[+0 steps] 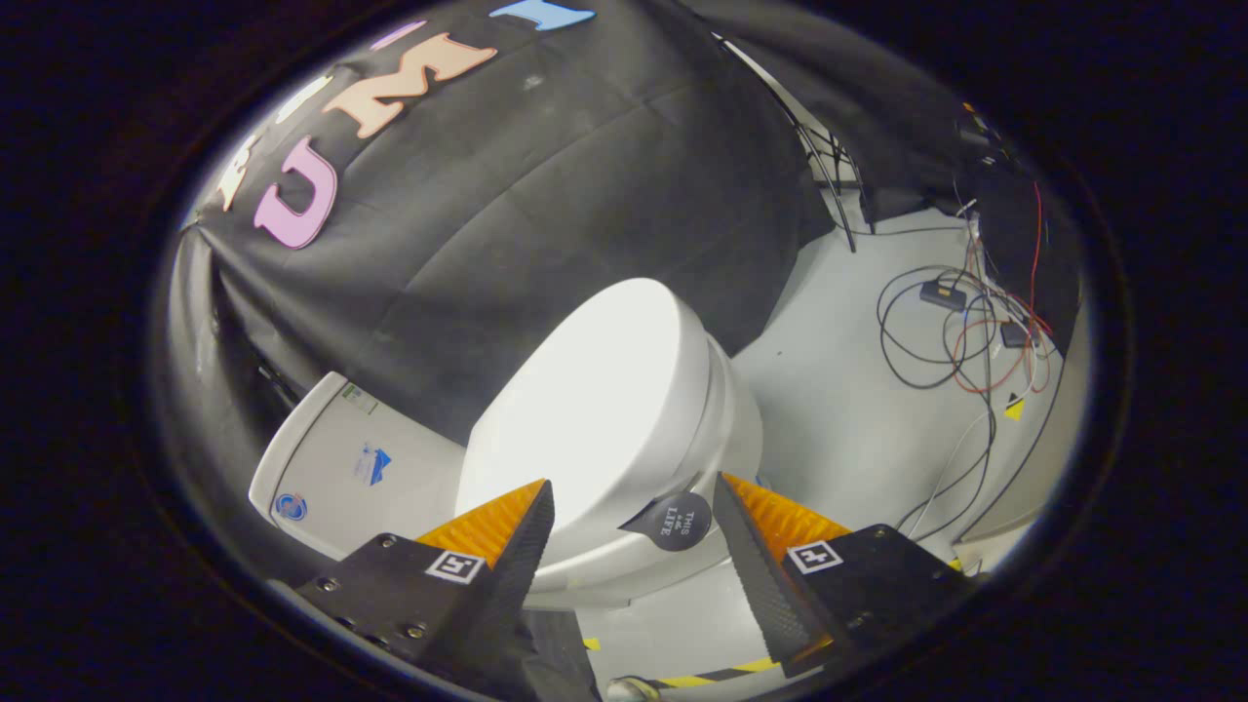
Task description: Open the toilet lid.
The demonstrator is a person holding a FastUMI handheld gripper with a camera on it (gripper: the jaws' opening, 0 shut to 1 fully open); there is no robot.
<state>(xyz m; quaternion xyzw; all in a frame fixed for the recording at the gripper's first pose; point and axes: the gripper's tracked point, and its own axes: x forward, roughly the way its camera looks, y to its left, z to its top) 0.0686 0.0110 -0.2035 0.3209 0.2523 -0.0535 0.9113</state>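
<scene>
Gripper view, lower centre: with my fingers (629,531) spread and empty, I should centre them on the dark lift tab (676,522) of the closed toilet lid (595,390) before pinching.

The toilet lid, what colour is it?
Plain white toilet lid, closed, seen in the gripper view.

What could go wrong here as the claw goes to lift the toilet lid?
The open claw straddles the closed toilet lid's front edge beside the small dark tab. The smooth lid may slip from the fingers, or they may catch the seat rim beneath it too. Loose cables on the floor could snag a foot.
</scene>
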